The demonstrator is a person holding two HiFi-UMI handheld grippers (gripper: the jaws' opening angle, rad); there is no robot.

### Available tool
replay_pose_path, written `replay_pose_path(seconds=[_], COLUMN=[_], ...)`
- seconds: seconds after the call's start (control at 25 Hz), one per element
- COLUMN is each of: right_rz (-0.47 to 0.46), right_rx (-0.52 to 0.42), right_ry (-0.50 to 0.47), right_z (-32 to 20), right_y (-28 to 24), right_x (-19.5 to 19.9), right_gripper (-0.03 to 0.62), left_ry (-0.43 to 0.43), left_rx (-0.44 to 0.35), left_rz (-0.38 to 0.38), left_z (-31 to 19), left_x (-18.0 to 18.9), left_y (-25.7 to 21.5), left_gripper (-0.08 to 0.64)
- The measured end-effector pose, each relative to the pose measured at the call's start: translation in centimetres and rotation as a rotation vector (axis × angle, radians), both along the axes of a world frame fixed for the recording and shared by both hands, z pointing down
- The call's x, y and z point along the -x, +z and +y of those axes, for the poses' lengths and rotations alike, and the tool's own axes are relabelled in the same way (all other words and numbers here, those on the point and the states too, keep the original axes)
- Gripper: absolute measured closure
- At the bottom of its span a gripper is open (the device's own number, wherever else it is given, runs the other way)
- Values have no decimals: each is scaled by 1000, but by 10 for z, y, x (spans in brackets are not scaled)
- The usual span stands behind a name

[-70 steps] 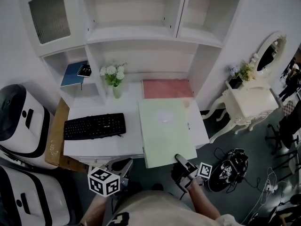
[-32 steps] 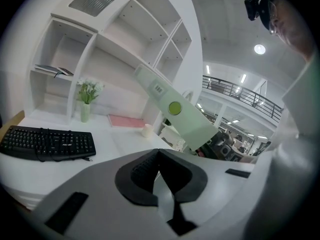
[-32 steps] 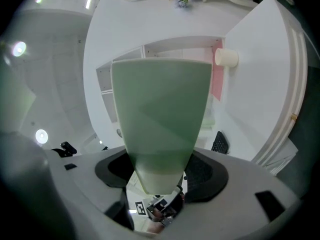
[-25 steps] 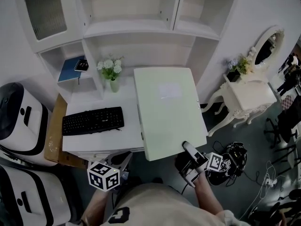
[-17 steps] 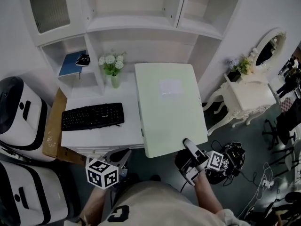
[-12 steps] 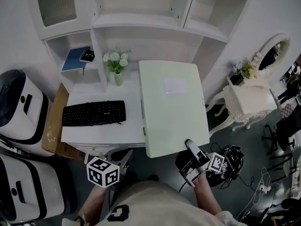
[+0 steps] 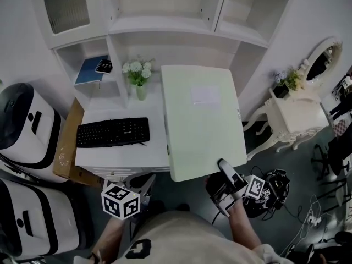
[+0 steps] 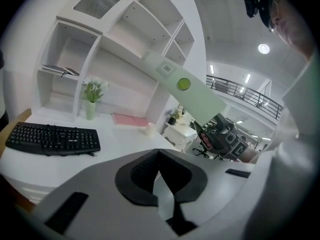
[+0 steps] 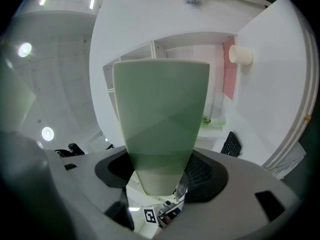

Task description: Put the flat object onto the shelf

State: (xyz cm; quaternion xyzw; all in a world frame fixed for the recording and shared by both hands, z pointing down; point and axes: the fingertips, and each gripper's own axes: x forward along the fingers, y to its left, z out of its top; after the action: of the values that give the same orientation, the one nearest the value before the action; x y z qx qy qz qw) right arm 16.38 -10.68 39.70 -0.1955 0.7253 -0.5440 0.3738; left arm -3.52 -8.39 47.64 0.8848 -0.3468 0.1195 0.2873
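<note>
Right gripper view: right gripper (image 9: 160, 173) jaws pinch the green folder (image 9: 160, 109) by its near edge

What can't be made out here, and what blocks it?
Head view: the pale green flat folder covers the right part of the white desk; whatever lies there is hidden.
Head view: the white label on the folder is too small to read.
Head view: the small dark thing on the blue notebook is too small to identify.
Right gripper view: the folder hides most of the white shelf unit behind it.
</note>
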Motion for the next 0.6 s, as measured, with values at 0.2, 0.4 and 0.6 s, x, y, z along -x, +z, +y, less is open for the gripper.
replay_pose_path(seconds=[0.2,0.4,0.6], right_rz=[-1,-4,-7], right_rx=[-16,-30,-35], right_ry=[-8,-14,-32], right_z=[-5,-9,-11], right_y=[-8,-14,-20], right_x=[-2,-2,-5], right_gripper=[296,296,296], left_ry=[-18,-38,-62], left_rx=[-5,-8,-20], left_rz=[-8,-15,-11], left_z=[-1,1,2], left_x=[-1,-1,-7], left_y=[-3,-1,-5], left_gripper=[548,548,548])
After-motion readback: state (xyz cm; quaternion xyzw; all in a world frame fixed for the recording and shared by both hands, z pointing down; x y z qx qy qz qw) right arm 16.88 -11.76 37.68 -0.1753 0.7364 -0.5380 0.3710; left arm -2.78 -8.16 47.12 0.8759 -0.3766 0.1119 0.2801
